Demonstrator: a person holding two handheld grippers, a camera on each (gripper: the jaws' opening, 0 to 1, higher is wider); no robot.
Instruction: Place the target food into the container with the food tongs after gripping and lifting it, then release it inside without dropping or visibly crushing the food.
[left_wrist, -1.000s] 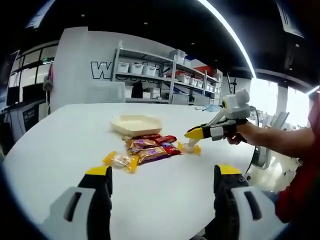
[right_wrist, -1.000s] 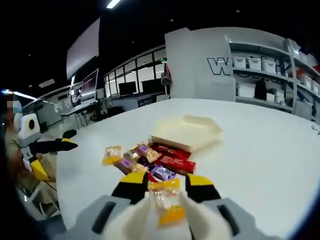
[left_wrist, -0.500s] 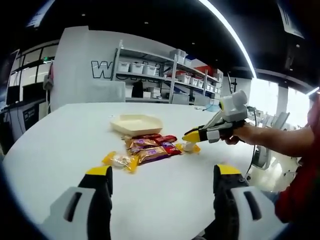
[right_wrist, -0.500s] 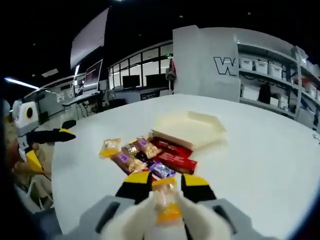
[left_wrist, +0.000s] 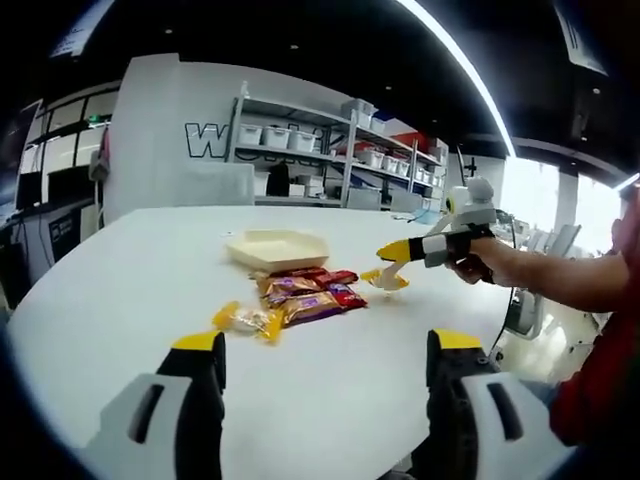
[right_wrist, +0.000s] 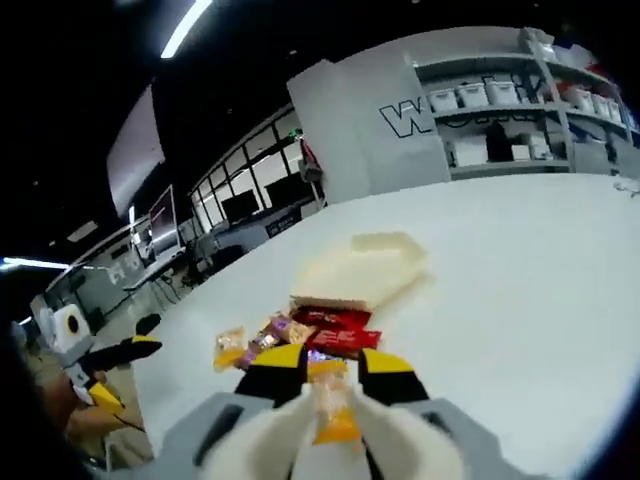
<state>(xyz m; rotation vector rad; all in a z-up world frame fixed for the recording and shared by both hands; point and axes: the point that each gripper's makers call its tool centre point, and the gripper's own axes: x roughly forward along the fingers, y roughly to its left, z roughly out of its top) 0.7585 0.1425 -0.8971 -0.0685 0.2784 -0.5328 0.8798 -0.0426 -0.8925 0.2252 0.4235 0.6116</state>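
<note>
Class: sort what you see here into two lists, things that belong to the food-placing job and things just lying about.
Belongs to the job:
right gripper, jaws shut on the yellow snack packet
cream tray

Lying about:
snack pile
lone yellow packet
left gripper, jaws open
shelving

Large white round table (left_wrist: 120, 270). Behind it, a white partition wall (left_wrist: 175, 135) with dark lettering; beside that, metal shelving (left_wrist: 330, 150) stocked with white storage bins (left_wrist: 272, 136). Long ceiling light strip (left_wrist: 460, 70) against a dark ceiling. Glazed office partitions (right_wrist: 250, 185) — desks and monitors (right_wrist: 160, 205) beyond.
</note>
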